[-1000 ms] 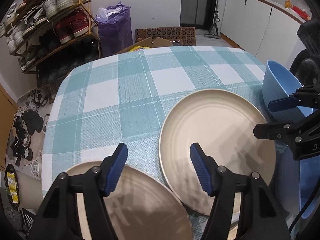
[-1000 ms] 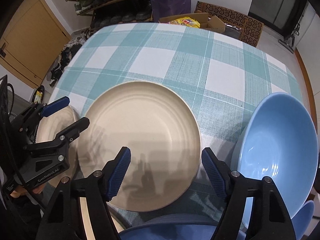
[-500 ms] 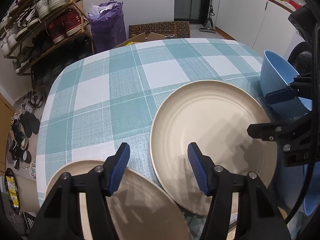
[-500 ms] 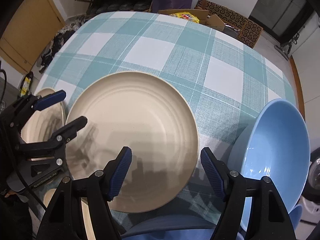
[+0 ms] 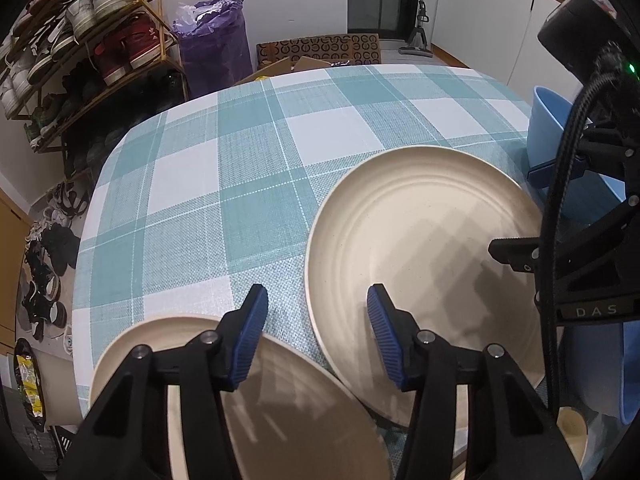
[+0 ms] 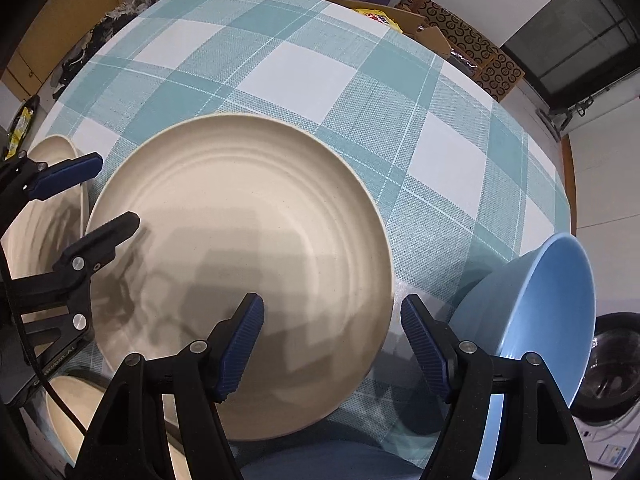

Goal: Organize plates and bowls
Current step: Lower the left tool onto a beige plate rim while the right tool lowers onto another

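**Plates and bowls on the checked table**

A large cream plate (image 6: 240,248), round with faint concentric ridges inside, lies flat and empty on the table (image 5: 248,152). A second cream plate (image 5: 280,412) lies flat just left of it at the table's near edge, their rims almost touching. Right of the large plate a light blue bowl (image 6: 548,320) stands tilted, its opening turned toward the plate. A darker blue dish (image 6: 332,460) shows partly at the near edge below the large plate. A small cream bowl (image 5: 572,432) sits near it, mostly hidden.
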The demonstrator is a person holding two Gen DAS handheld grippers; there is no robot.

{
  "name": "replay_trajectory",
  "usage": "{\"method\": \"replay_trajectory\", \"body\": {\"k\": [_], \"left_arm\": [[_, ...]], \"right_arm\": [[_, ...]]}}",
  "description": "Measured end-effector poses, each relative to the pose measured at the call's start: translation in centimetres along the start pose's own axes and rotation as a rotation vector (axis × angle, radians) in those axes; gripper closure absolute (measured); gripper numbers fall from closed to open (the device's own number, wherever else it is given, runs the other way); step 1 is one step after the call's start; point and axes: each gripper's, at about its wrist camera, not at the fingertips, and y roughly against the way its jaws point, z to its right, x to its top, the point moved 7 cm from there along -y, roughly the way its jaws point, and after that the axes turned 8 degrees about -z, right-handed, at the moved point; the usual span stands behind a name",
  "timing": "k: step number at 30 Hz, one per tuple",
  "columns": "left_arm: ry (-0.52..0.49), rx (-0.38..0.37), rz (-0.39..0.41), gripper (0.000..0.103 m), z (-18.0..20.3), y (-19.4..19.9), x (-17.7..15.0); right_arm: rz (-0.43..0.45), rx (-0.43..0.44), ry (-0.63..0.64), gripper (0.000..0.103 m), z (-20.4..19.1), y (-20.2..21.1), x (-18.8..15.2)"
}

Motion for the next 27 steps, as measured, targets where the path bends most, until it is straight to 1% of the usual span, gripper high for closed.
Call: {"method": "replay_trajectory", "body": {"k": [8,9,12,13,24,27], "left_arm": [[-0.015,0.016,-0.01,0.053,0.1,-0.5,0.1],[-0.018,0.018,-0.011,0.053,0.2,-0.6,0.1],[-0.023,0.013,-0.021,0.065,0.3,-0.9,0.1],[-0.02,0.008,-0.023,0.066,0.3,-1.0,0.1],[-0.051,-0.003,-0.039,0.068,1.2,-1.2,-0.2],[-0.035,-0.014,-0.035,0.071,1.2,-1.2,-0.3]], "right_arm": [[-0.063,-0.065,0.057,0.029,-0.3,-1.0,-0.1],[-0.071,-0.067,0.063,0.029,-0.3,-1.2,-0.2],[-0.078,-0.064,0.072,0.029,-0.3,-1.4,-0.3],[-0.08,-0.061,0.074,0.029,-0.3,-1.4,-0.3],[-0.093,-0.057,0.116,0.03,-1.3,-1.2,-1.6],[-0.084,-0.052,0.112,0.033,-1.4,-1.1,-1.3]]}}
